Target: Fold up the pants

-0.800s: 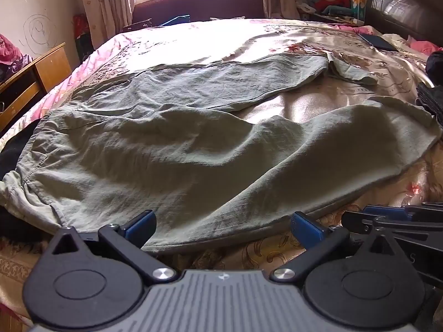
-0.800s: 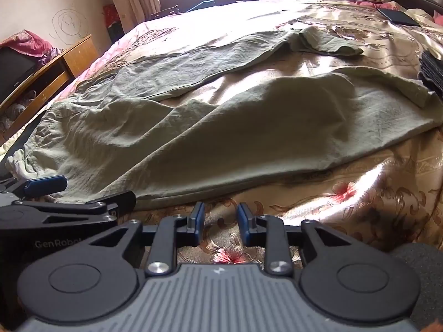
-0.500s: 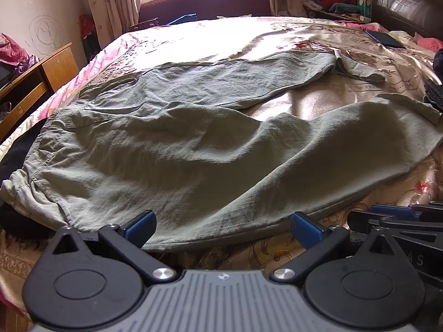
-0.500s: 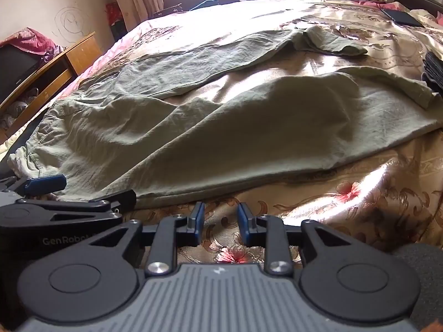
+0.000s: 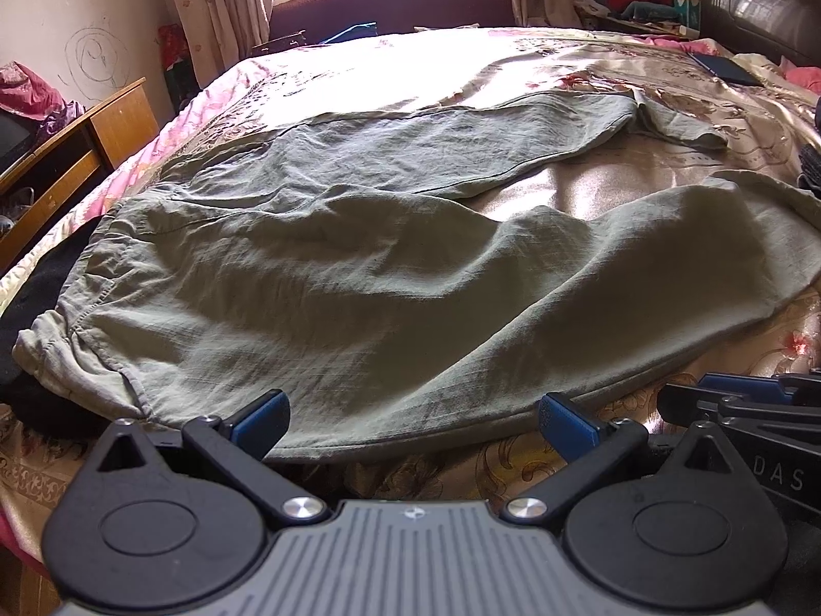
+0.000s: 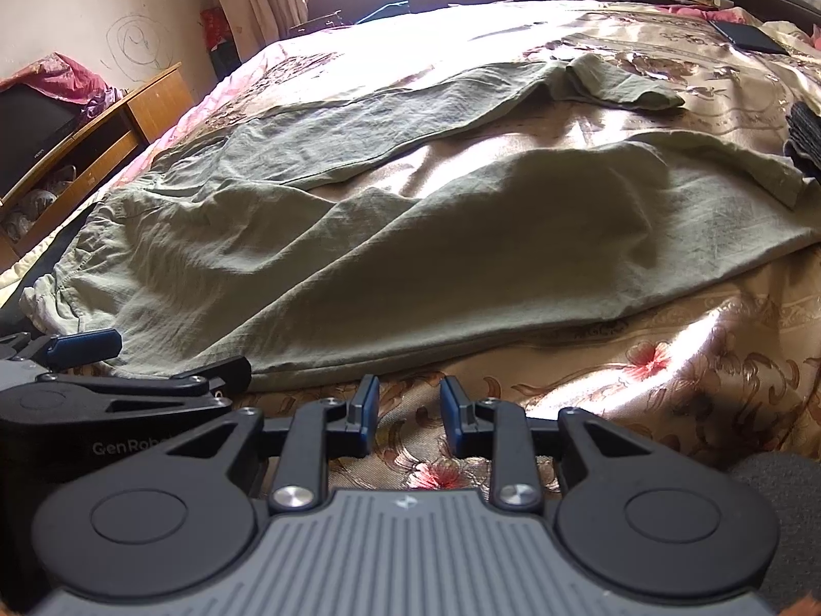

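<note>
The olive-green pants (image 5: 359, 282) lie spread open across the floral bedspread (image 5: 390, 66), waistband at about nine o'clock from where I stand, the two legs splayed apart toward one and three o'clock with bare bedspread showing between them. The far leg's cuff is flipped over on itself; the near leg runs along the bed's near edge.

The left hand-held gripper (image 5: 413, 418) hangs just over that near hem, jaws spread wide with nothing between them. The right hand-held gripper (image 6: 409, 413), just beside it at three o'clock, has its jaws only partly apart over bare bedspread, gripping nothing.

The cloth looks thin, light and limp, rumpling easily, and I'd expect it to slide on that satiny cover. The best hold seems to be the near leg's outer seam, one gripper toward the waistband and one toward the cuff, pinching only that leg.
</note>
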Available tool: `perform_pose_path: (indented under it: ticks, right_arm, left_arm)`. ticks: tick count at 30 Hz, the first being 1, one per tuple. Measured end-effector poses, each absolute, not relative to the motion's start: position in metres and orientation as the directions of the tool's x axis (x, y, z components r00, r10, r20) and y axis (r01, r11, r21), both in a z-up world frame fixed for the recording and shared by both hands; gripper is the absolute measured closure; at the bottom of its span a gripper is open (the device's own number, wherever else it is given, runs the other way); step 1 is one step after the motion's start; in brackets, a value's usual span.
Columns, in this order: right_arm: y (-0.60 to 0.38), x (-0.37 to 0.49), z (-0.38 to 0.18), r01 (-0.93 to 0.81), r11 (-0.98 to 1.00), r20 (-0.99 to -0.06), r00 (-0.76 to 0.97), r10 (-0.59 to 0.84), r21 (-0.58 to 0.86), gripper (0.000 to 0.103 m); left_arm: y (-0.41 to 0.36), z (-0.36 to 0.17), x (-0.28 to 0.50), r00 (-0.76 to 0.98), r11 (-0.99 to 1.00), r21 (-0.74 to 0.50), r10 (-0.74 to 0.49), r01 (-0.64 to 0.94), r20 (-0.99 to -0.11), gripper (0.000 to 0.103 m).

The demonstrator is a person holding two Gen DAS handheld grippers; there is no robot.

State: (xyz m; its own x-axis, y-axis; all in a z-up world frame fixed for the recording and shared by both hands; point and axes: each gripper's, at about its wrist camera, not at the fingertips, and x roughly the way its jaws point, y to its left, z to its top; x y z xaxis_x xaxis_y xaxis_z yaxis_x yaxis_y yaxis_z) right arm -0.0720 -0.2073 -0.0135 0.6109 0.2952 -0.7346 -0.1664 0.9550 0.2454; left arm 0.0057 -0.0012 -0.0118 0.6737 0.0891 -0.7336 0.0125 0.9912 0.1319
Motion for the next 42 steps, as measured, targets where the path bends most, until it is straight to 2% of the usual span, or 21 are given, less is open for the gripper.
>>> perform_pose_path:
  ticks: [10,42]
  right_arm:
    - [-0.2070,-0.0707,-0.0139,-0.160,0.957,-0.756,0.588,0.288,0.240,0.074]
    - [-0.2059,-0.0707,-0.0151,-0.171,0.954,-0.732,0.612,0.300,0.247,0.073]
  left_arm:
    - [0.0003,-0.0128,0.0061,0.671,0.992,0.130,0.089,0.010,-0.736,0.000]
    - [0.0001,-0.0126,0.0063,0.670,0.992,0.130,0.089,0.011,-0.737,0.000]
